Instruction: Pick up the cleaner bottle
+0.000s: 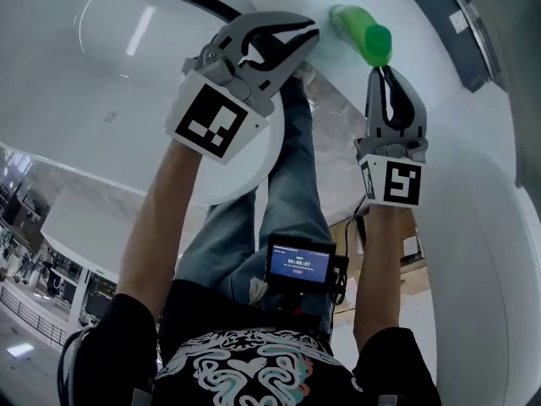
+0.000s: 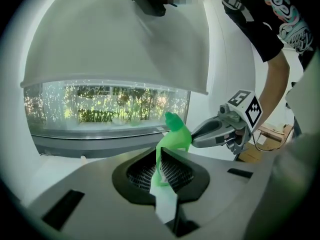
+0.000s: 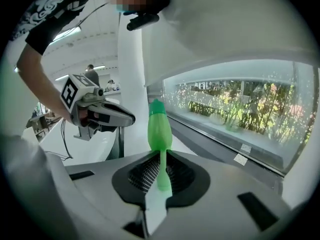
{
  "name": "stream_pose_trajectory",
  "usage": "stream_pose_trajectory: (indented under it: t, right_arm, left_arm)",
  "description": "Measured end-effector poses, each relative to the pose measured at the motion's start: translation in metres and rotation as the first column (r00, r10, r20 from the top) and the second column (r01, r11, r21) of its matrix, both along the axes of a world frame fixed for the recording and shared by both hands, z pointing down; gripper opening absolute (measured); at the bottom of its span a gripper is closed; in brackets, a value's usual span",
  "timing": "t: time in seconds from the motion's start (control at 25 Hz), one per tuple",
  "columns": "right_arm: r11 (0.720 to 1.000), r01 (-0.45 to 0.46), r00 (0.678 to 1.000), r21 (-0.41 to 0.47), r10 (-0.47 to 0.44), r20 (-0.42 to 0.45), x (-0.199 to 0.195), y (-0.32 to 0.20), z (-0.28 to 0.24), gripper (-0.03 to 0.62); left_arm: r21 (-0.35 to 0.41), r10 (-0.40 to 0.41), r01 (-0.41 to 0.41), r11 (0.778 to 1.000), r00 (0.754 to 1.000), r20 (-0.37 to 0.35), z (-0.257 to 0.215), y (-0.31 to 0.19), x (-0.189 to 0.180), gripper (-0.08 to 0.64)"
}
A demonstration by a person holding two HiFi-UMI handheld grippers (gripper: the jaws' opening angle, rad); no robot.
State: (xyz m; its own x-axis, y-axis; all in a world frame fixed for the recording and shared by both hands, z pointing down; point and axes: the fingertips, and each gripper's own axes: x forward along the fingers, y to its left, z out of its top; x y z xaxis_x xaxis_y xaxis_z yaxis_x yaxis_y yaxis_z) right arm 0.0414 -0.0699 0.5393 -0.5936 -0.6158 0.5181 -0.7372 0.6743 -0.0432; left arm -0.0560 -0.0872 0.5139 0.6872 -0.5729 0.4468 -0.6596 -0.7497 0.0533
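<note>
**Item 1: cleaner bottle** [image 1: 363, 32]. Green plastic with a darker green cap on a bent neck. It stands upright on a white surface [image 1: 461, 142], at the far side of the scene in the head view. A long window [image 3: 240, 104] with greenery behind it runs past the bottle.

**Item 2: left gripper** [image 1: 309, 35]. The jaws are pressed together with only a thin slit between the pads, and nothing is pinched. The bottle is beyond the tips and slightly to their right, and shows through the slit in the left gripper view. The right gripper view shows a clear gap between this claw's tip and the bottle, near but apart. Its marker cube [image 1: 211, 121] sits at the near end, over the person's left hand.

**Item 3: right gripper** [image 1: 385, 73]. The jaws are pressed together and empty. The bottle stands just beyond the tips, almost in line with them. In the left gripper view the tip comes up just beside the bottle's neck. Whether it touches the neck cannot be told. Its marker cube [image 1: 391, 182] is at the near end.

**Item 4: relation.** The bottle stands between the two claw tips and farther out than both. It is closer to the right tip, and neither claw grips it.

**Item 5: small screen unit** [image 1: 300, 265]. Worn at the person's waist, lit, with a cable leading off to the right.
</note>
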Motion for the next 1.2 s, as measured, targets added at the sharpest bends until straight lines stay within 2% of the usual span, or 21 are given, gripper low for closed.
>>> stream_pose_trajectory:
  t: [0.2,0.36,0.44,0.48,0.6,0.68,0.92,1.2]
  right_arm:
    - [1.0,0.012,1.0,-0.005,-0.012,-0.012,0.005,0.002,0.016,0.038]
    - [1.0,-0.013,0.999,0.002,0.013,0.029,-0.013,-0.003,0.018,0.038]
    - [1.0,0.01,1.0,0.001,-0.01,0.022,-0.015,-0.002,0.025,0.042]
    - [1.0,0.022,1.0,-0.004,-0.022,0.018,-0.015,-0.001,0.029,0.059]
    - [1.0,0.016,0.999,-0.023,-0.015,0.044,-0.016,-0.005,0.037,0.176]
    - [1.0,0.02,0.999,-0.018,-0.019,0.046,-0.019,-0.009,0.039,0.195]
    - [0.997,0.069,0.997,0.03,-0.07,0.044,-0.025,-0.029,0.044,0.201]
    - [0.994,0.081,0.995,0.07,-0.085,0.049,-0.036,-0.041,0.045,0.201]
  left_arm:
    - [0.01,0.027,-0.028,1.0,0.999,0.017,0.01,-0.012,0.003,0.021]
    - [0.003,0.049,-0.049,0.999,0.999,0.02,0.017,-0.016,0.0,0.021]
    - [-0.002,0.053,-0.053,0.999,0.998,0.024,0.023,-0.017,-0.001,0.021]
    - [-0.004,0.053,-0.053,0.999,0.998,0.025,0.025,-0.018,0.001,0.021]
    - [-0.005,0.051,-0.051,0.999,0.998,0.021,0.03,-0.022,0.006,0.021]
    - [-0.006,0.056,-0.056,0.998,0.998,0.019,0.031,-0.025,0.008,0.021]
    - [-0.002,0.083,-0.083,0.997,0.996,0.017,0.037,-0.039,0.026,0.022]
    - [-0.019,0.111,-0.111,0.994,0.994,-0.005,0.042,-0.035,0.035,0.021]
